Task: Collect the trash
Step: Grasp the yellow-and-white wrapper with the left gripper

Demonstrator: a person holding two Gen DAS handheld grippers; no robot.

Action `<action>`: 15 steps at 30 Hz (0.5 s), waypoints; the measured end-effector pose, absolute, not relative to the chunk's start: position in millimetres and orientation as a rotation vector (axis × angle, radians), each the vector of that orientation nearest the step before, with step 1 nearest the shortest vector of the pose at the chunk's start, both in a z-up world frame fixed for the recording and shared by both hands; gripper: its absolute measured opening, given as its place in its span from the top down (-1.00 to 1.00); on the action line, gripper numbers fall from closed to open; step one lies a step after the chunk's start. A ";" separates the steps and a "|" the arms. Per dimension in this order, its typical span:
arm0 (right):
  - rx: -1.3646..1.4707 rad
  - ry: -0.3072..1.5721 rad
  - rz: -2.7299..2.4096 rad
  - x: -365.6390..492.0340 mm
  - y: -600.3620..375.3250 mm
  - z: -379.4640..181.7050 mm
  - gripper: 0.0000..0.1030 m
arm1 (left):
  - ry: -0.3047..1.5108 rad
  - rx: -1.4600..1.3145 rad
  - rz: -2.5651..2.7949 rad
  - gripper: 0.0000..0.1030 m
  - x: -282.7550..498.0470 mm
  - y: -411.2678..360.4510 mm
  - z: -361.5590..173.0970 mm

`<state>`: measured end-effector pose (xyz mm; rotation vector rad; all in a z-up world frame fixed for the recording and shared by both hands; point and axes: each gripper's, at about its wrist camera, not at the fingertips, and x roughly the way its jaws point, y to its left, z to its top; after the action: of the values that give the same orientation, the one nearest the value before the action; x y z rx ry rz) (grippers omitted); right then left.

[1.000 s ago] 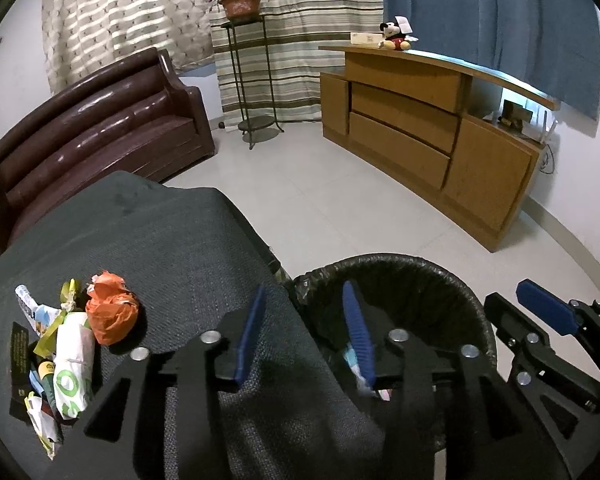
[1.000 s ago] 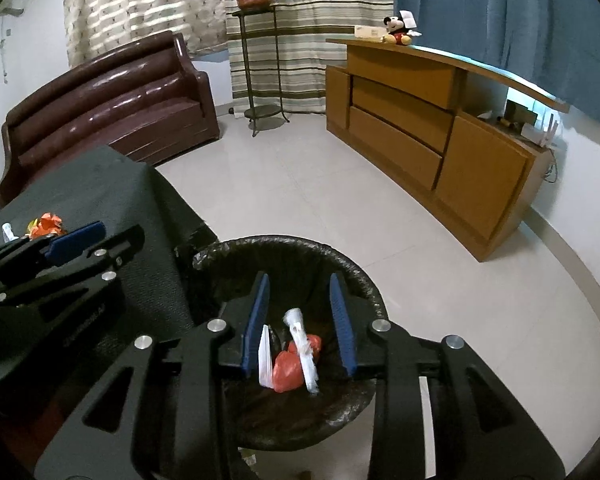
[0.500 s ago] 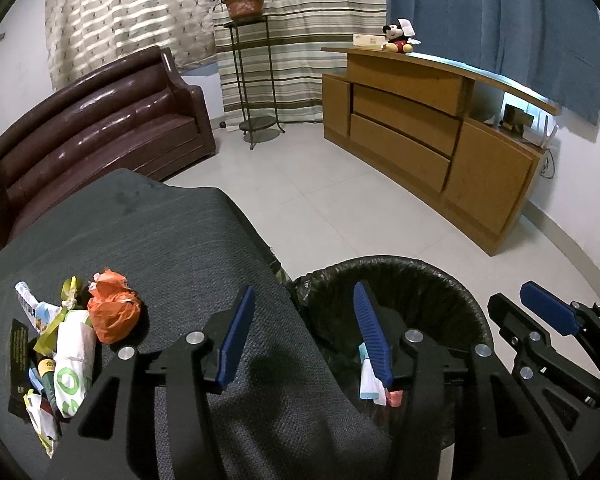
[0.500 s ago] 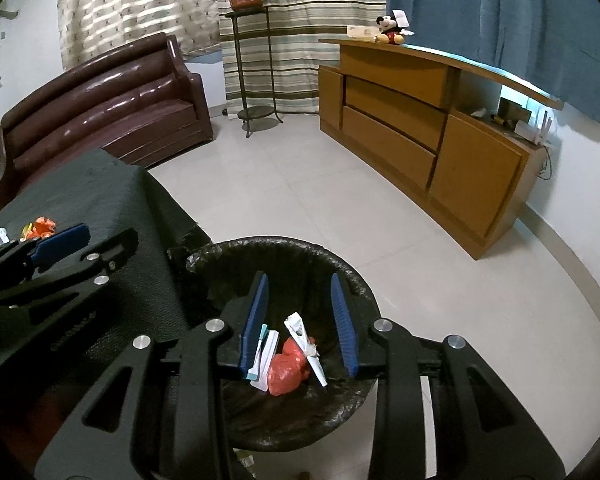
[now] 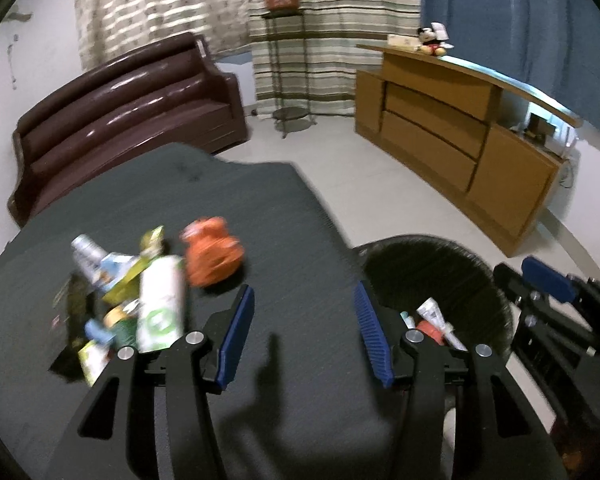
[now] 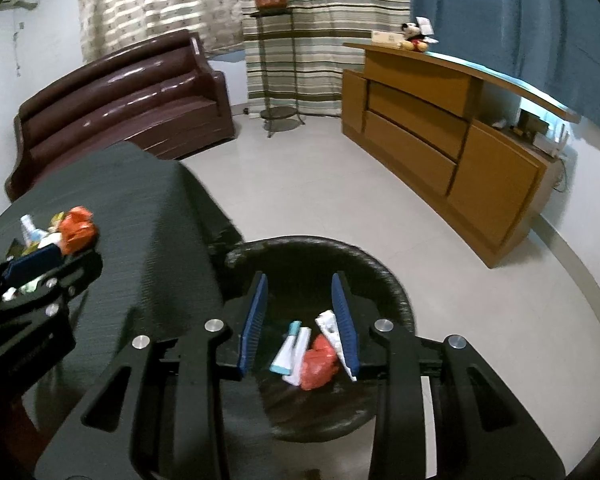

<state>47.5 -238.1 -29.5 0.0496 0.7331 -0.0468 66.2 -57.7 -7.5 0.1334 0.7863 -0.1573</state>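
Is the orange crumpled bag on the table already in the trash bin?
No, the orange crumpled bag lies on the dark tablecloth, beside the bin.

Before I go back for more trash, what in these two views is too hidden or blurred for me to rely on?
- Trash pile on the table, left wrist view: motion-blurred; wrappers can't be told apart, labels unreadable.
- Same pile, right wrist view: mostly hidden behind the left tool; only the orange wad shows clearly.
- Bin floor, right wrist view: near part covered by the right tool.
- Right tool, left wrist view: cut off by the edge.

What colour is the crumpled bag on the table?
Orange; the crumpled bag shows best in the left wrist view.
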 end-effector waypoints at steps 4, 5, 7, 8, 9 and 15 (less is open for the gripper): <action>0.025 0.737 0.000 44.0 -213.2 -27.3 0.35 | 0.799 0.125 -0.100 -0.01 56.2 -29.1 -9.0; 0.021 0.739 0.016 42.9 -205.4 -26.6 0.35 | 0.801 0.122 -0.082 -0.01 53.1 -20.1 -9.0; 0.013 0.740 0.042 40.8 -191.1 -25.7 0.35 | 0.801 0.117 -0.053 -0.01 48.9 -7.0 -8.4; 0.009 0.741 0.053 39.0 -183.5 -25.7 0.35 | 0.801 0.114 -0.042 -0.01 46.8 -0.4 -8.5; 0.006 0.743 0.064 37.7 -177.9 -25.4 0.35 | 0.802 0.109 -0.027 -0.01 45.1 6.2 -8.8; -0.027 0.745 0.131 29.0 -137.5 -24.4 0.34 | 0.825 0.080 0.047 -0.08 35.2 47.4 -20.3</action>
<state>29.0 -137.5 -24.4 -0.0267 0.7453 0.1310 35.2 47.4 -20.3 0.0796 0.8245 0.0471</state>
